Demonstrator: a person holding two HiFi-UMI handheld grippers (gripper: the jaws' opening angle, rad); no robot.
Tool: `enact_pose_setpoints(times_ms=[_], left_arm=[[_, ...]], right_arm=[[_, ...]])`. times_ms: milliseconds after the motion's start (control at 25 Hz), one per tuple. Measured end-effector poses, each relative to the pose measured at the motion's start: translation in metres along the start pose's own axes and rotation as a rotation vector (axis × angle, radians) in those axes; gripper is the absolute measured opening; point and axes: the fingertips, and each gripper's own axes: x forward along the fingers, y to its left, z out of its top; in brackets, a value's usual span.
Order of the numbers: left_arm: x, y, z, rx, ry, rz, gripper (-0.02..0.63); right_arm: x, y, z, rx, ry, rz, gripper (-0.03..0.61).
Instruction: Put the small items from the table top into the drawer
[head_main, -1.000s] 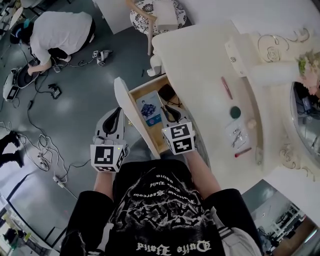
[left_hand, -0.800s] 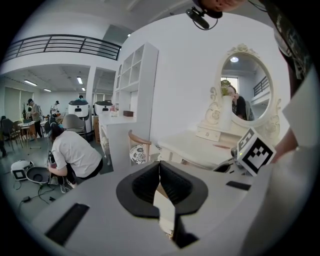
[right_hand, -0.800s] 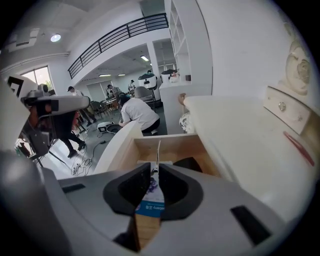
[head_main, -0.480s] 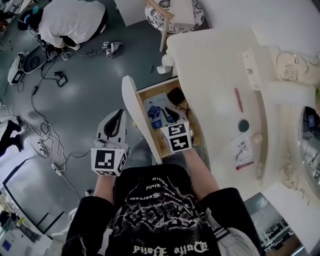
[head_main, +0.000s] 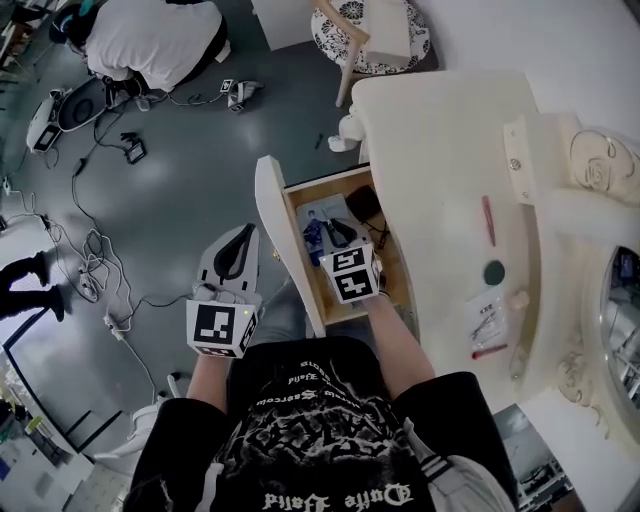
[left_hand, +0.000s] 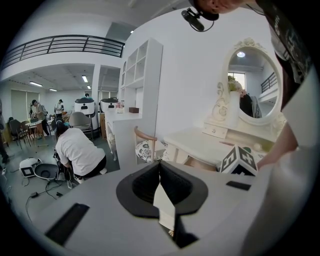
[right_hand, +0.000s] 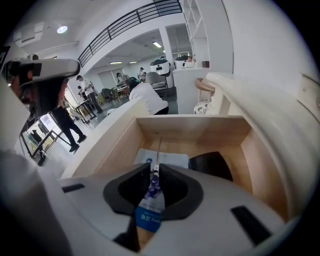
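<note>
1. Right gripper (right_hand: 155, 172) jaws clamp a thin blue-printed sachet (right_hand: 149, 202) edge-on, its long axis pointing far.
2. The open drawer (right_hand: 192, 129) lies directly beneath; a short drop probably remains.
3. Left gripper (left_hand: 160, 167), jaws closed and empty, hangs left of the drawer.

**Drawer open, sachet over it**

The wooden drawer (head_main: 392, 275) is pulled out and holds a blue-white card (head_main: 312, 215) and a black item (head_main: 362, 203). The right gripper (right_hand: 155, 172) pinches a blue-printed sachet (right_hand: 150, 212) edge-on. A red pen (head_main: 488, 220), a green disc (head_main: 494, 272) and a clear bag (head_main: 484, 320) lie on the table top (head_main: 430, 150).
</note>
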Motion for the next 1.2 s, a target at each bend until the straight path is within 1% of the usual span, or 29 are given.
enact_pose_setpoints(times_ms=[80,200,320,440,600,720,840,880,960,1080,1200], left_arm=[[0.001,0.002,0.003,0.002,-0.004,0.009,0.015],[-0.002,0.004,0.005,0.000,-0.003,0.024,0.015],[-0.007,0.008,0.003,0.000,0.007,0.040,0.015],[-0.010,0.010,-0.001,-0.001,0.016,0.049,0.015],[-0.011,0.009,-0.002,0.003,0.021,0.046,0.015],[-0.010,0.008,-0.001,0.005,0.016,0.045,0.015],[-0.011,0.005,-0.002,0.009,0.023,0.028,0.015],[-0.011,0.003,-0.002,0.013,0.025,0.020,0.015],[-0.011,0.000,-0.002,0.023,0.028,0.009,0.015],[-0.012,-0.002,-0.001,0.035,0.027,0.000,0.015],[-0.012,-0.005,0.002,0.041,0.017,-0.007,0.015]], right_arm=[[0.007,0.001,0.000,-0.012,0.011,0.012,0.063],[0.013,0.001,0.000,0.000,0.024,0.021,0.063],[0.019,0.002,-0.002,0.014,0.035,0.027,0.063],[0.022,0.001,-0.003,0.007,0.047,0.027,0.063],[0.027,-0.001,-0.010,0.021,0.080,0.026,0.064],[0.028,-0.003,-0.011,0.014,0.091,0.016,0.066],[0.029,-0.002,-0.014,0.018,0.104,0.019,0.069],[0.030,-0.001,-0.015,0.021,0.105,0.024,0.072],[0.032,0.001,-0.015,0.032,0.109,0.037,0.114],[0.031,0.004,-0.015,0.049,0.108,0.039,0.129],[0.022,0.001,-0.007,0.082,0.054,0.016,0.140]])
